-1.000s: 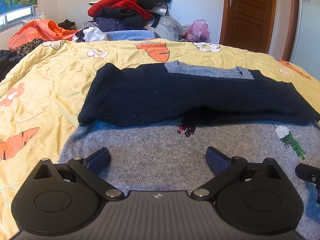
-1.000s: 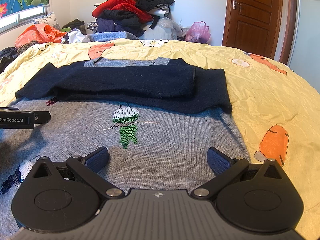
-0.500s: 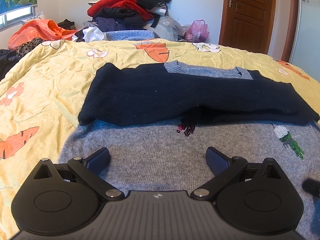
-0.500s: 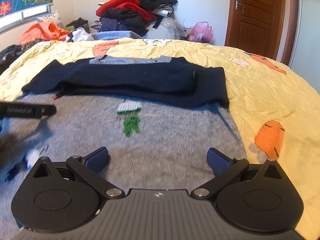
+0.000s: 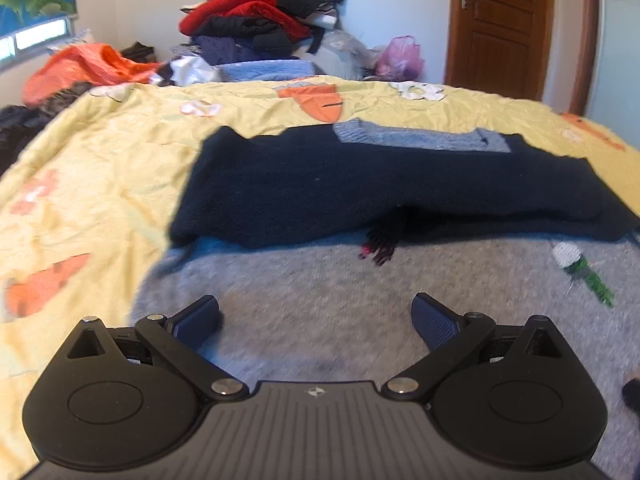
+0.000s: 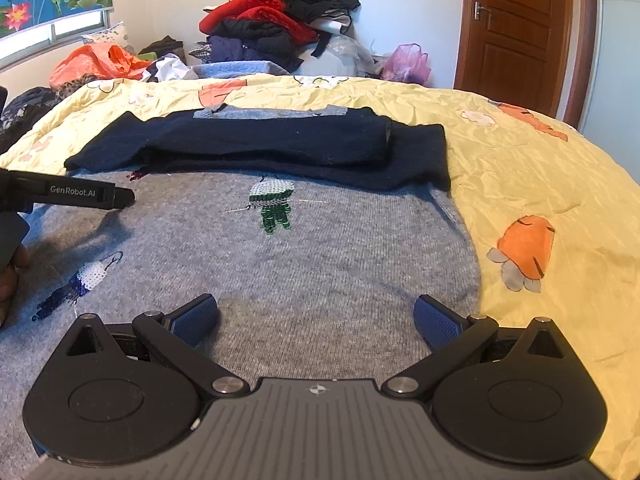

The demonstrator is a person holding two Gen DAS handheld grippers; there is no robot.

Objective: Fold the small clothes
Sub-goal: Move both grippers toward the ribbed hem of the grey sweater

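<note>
A grey knit sweater [image 5: 320, 292] [image 6: 320, 264] with sequin birds lies flat on the yellow bedspread. Its dark navy sleeves [image 5: 380, 192] [image 6: 272, 148] are folded across its upper part. My left gripper [image 5: 316, 320] is open and empty, low over the sweater's near left part. My right gripper [image 6: 316, 318] is open and empty over the sweater's near right part. The left gripper's finger [image 6: 80, 196] also shows at the left edge of the right wrist view, above the sweater.
The yellow bedspread [image 6: 540, 168] [image 5: 100, 184] has orange patterns. A pile of clothes [image 5: 260, 24] [image 6: 276, 20] and an orange bag [image 5: 88, 64] lie at the far side. A pink bag [image 6: 408, 64] and a wooden door [image 6: 516, 28] stand at the back right.
Both grippers stay open and have shifted slightly over the sweater's lower part. The left view is now motion blurred, and the right gripper has almost left it.
</note>
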